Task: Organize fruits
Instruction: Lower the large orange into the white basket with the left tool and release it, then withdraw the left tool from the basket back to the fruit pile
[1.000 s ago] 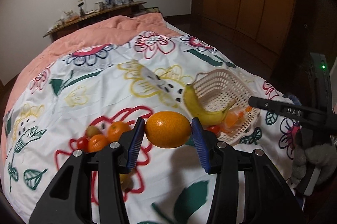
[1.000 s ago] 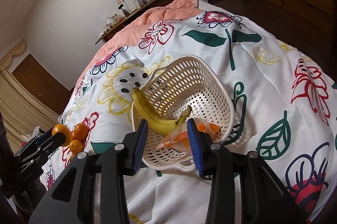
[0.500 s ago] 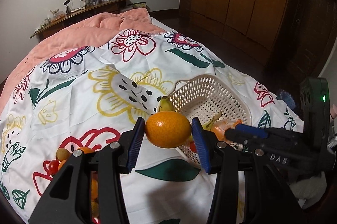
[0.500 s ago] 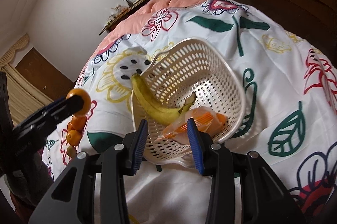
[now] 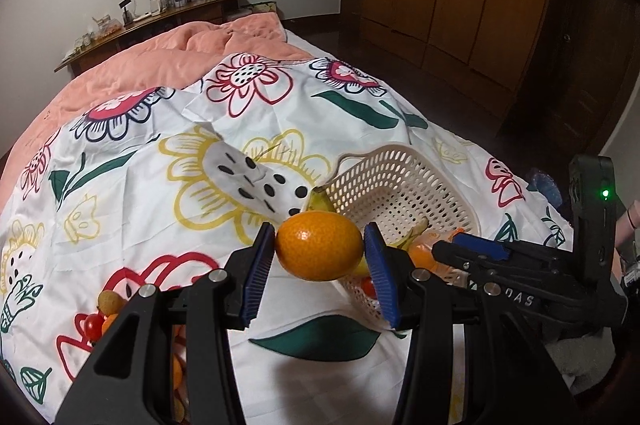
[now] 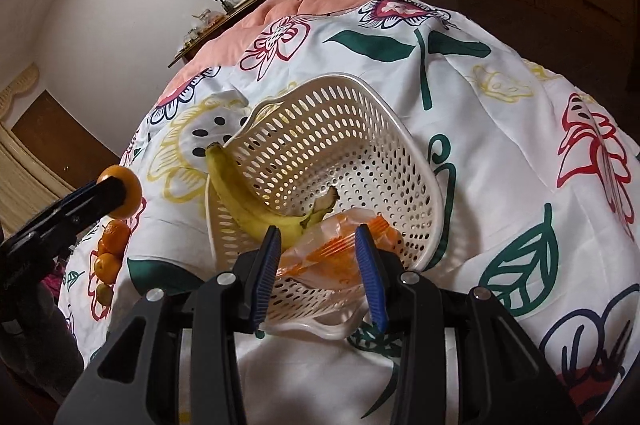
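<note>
1. An orange [image 5: 319, 245] sits clamped between the jaws of the left gripper [image 5: 320, 259], in the air above the bed and just beside the near wall of the basket [image 5: 404, 185].
2. The white perforated basket lies on the flowered bedspread [image 5: 160, 153] and holds a banana [image 6: 244, 201] leaning over its rim, with an orange plastic bag [image 6: 340, 249] beside it.
3. The right gripper [image 6: 322, 273] hovers at the basket's near rim, jaws narrow and gripping nothing; the bag lies beyond them.
4. More oranges [image 6: 110, 249] and small fruit [image 5: 110, 301] lie in a cluster on the bedspread, toward the bed's near left side.
5. A pink blanket [image 5: 160, 53] covers the far end; behind it runs a cluttered shelf [image 5: 160, 13].
</note>
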Available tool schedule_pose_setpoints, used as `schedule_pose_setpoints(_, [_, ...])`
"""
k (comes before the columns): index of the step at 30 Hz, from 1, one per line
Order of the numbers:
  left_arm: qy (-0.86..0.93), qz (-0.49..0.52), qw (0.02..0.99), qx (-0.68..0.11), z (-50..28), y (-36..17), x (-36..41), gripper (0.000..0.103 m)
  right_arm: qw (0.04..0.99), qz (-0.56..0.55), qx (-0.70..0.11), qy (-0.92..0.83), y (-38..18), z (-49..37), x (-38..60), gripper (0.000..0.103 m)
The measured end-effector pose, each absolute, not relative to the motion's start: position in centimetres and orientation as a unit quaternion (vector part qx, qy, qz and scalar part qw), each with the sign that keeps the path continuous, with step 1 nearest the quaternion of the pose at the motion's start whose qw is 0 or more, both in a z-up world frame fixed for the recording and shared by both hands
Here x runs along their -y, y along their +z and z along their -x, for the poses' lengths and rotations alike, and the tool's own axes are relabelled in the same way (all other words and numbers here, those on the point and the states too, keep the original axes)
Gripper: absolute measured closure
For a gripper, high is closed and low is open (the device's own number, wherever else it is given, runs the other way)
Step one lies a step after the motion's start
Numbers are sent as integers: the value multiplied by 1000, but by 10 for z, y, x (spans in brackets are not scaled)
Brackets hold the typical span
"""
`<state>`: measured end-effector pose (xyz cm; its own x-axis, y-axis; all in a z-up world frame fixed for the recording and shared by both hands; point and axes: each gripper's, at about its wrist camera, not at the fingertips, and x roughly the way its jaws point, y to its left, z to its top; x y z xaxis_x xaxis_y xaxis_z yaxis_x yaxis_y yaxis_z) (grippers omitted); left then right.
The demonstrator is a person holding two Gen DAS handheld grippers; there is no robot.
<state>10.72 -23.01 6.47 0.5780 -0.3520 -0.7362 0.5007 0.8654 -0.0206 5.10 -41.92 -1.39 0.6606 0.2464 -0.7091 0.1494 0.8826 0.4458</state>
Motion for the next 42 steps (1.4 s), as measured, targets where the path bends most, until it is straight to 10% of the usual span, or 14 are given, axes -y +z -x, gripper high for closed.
schedule_pose_setpoints(42, [-210,-54,905,-366,-109,89,200,12,906,-217,-361,38,17,-34,399,56])
